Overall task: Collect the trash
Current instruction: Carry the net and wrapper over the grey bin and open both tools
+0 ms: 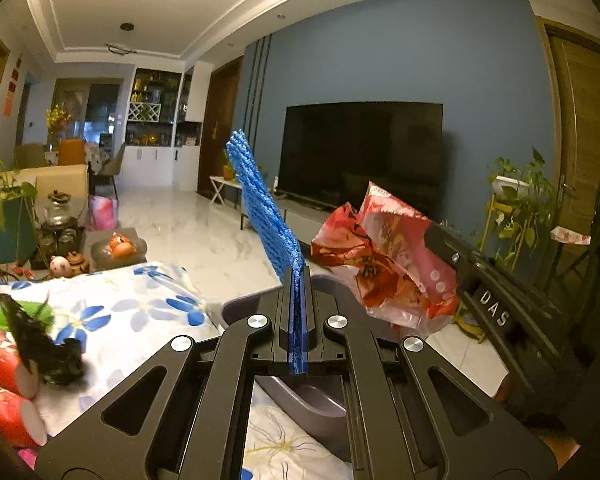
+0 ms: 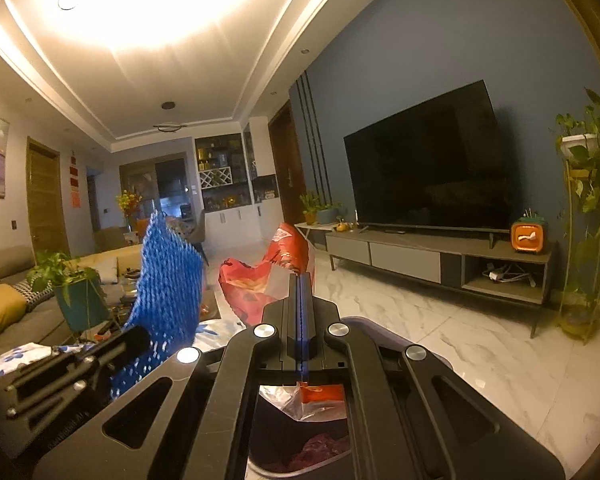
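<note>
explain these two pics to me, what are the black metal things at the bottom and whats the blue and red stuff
The black metal parts are hand-held tongs, one in each of a person's hands; no robot arm is involved. Each carries a camera looking forward along its fingers, so one picture is from the left tongs, the other from the right tongs.

The left tongs are shut on a blue foam net. The right tongs are shut on a crumpled red wrapper. Each picture also shows the other tongs at its side.

Below them sits a grey bin, beside a flowered cloth. On the cloth lie red paper cups and dark scraps.
</note>
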`<state>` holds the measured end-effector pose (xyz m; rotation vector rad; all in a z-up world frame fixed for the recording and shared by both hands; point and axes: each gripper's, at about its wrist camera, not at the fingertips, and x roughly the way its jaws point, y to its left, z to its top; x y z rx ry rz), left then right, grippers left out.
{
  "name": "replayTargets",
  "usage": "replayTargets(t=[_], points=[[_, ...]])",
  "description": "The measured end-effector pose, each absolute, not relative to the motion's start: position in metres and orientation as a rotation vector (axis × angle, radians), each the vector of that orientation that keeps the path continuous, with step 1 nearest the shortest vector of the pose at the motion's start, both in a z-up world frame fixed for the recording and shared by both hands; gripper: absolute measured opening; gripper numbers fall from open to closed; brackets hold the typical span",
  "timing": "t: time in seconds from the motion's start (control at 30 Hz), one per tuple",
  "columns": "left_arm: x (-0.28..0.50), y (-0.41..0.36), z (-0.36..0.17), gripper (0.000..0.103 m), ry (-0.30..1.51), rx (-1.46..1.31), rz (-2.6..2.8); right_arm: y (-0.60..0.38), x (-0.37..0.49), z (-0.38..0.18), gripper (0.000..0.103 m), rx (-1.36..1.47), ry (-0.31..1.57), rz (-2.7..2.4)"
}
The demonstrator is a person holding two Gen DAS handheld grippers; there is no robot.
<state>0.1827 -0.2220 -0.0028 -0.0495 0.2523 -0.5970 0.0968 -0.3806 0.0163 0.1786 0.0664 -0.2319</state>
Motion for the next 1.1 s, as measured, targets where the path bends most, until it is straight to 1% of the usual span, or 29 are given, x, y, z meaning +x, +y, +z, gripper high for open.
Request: replayTargets(t=[0.4,1.1], points=[[0.208,-0.248,-0.033,0.001,0.330,-0.035,-0.645,-0.395,0.117,-0.001,0.001,0.188,0.113,-0.252],[0.227,-0.260,-0.050,0.002,0.402,-0.045,-0.663,-0.399,0.138,-0.010,0.001,0.187,0.154,-0.226]])
